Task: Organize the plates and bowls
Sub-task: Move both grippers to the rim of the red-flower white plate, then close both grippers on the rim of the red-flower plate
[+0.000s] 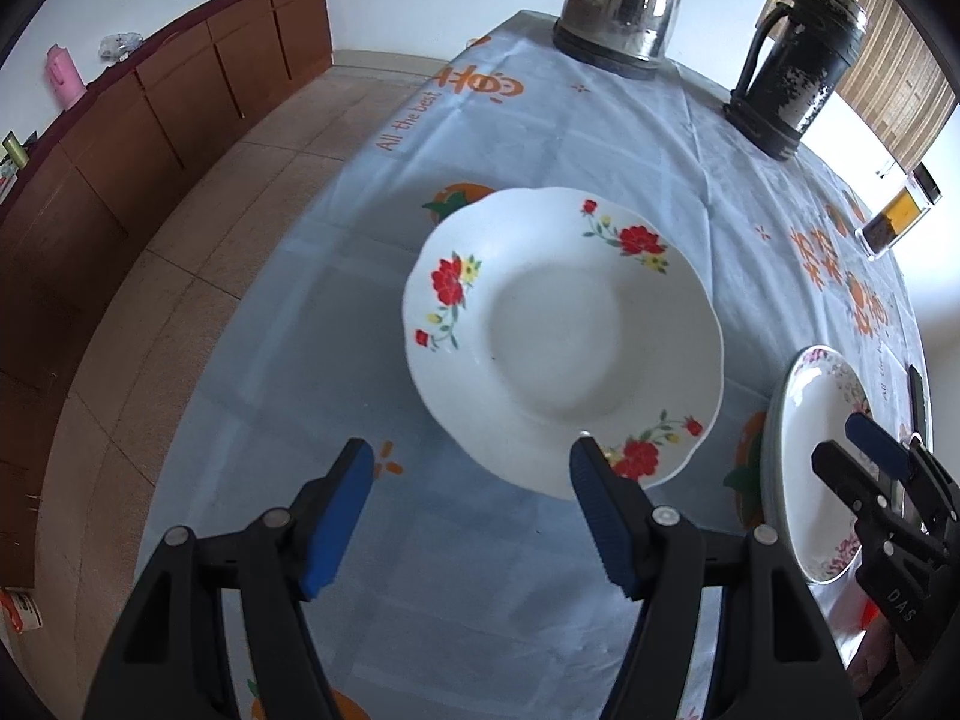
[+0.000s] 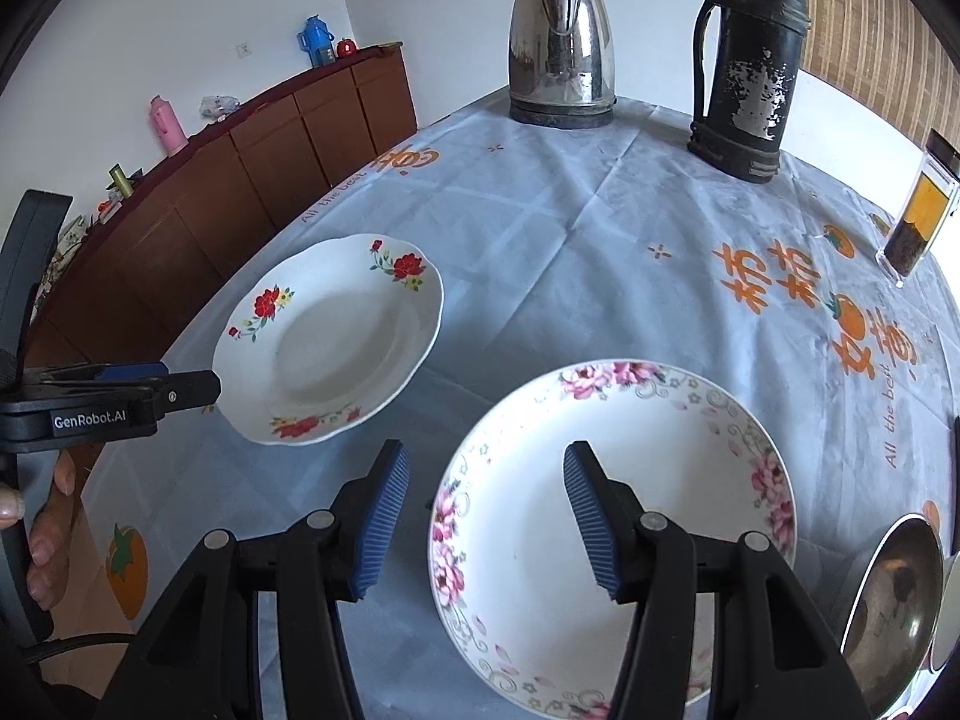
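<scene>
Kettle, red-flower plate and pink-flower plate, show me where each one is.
kettle point(image 2: 561, 42), right wrist view, on its steel body below the spout.
red-flower plate point(image 1: 558, 336), left wrist view, on its bare white centre.
pink-flower plate point(image 2: 678, 480), right wrist view, on its white centre.

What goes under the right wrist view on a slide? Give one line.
Open right tongs straddle the rim of a pink-flowered plate; red-flowered plate beside it.

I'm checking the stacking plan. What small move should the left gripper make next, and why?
Probably ease the left gripper forward so its open, empty jaws straddle the near rim of the red-flowered plate, which lies flat just ahead, one jaw already over the rim.
</scene>
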{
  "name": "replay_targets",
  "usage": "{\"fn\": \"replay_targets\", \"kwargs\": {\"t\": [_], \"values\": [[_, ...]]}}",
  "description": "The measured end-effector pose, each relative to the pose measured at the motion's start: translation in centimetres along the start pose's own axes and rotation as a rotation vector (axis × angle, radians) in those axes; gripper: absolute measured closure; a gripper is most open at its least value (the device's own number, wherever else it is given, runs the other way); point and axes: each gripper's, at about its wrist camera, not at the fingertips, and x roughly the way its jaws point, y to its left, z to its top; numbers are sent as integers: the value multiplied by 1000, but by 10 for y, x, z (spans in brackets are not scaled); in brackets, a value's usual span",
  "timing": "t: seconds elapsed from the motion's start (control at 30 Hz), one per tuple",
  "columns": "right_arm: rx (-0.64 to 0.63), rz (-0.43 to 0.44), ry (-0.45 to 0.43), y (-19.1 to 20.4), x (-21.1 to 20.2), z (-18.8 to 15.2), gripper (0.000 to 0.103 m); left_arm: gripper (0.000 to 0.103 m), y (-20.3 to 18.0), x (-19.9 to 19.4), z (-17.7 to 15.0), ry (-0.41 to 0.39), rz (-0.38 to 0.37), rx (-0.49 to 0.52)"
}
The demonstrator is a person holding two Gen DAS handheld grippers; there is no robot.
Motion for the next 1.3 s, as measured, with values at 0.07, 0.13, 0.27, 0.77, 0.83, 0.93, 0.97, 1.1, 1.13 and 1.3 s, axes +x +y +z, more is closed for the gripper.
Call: {"fn": "replay_targets", "kwargs": {"t": [0.07, 0.13, 0.27, 0.77, 0.83, 0.93, 0.97, 1.1, 1.13, 1.3], "values": [[3, 3, 1, 2, 4, 5, 47, 34, 3, 3, 4, -2, 9, 5], [3, 6, 2, 5, 8, 11, 47, 34, 6, 6, 9, -1, 17, 7], [5, 25, 9, 12, 19, 24, 52, 34, 12, 13, 20, -3, 26, 9], [-44, 17, 85, 35, 69, 57, 60, 34, 18, 39, 46, 24, 42, 30], [-42, 16, 94, 35, 74, 58, 61, 34, 19, 40, 47, 26, 39, 27], [-47, 19, 108, 37, 79, 59, 64, 34, 18, 42, 48, 29, 39, 31], [-50, 20, 113, 37, 81, 59, 66, 34, 17, 44, 48, 32, 39, 33], [-55, 18, 138, 40, 89, 60, 67, 36, 15, 49, 48, 40, 42, 45], [-59, 13, 144, 41, 91, 60, 68, 36, 15, 50, 48, 43, 46, 47], [-62, 10, 159, 41, 96, 57, 76, 59, 13, 55, 49, 52, 48, 62]]}}
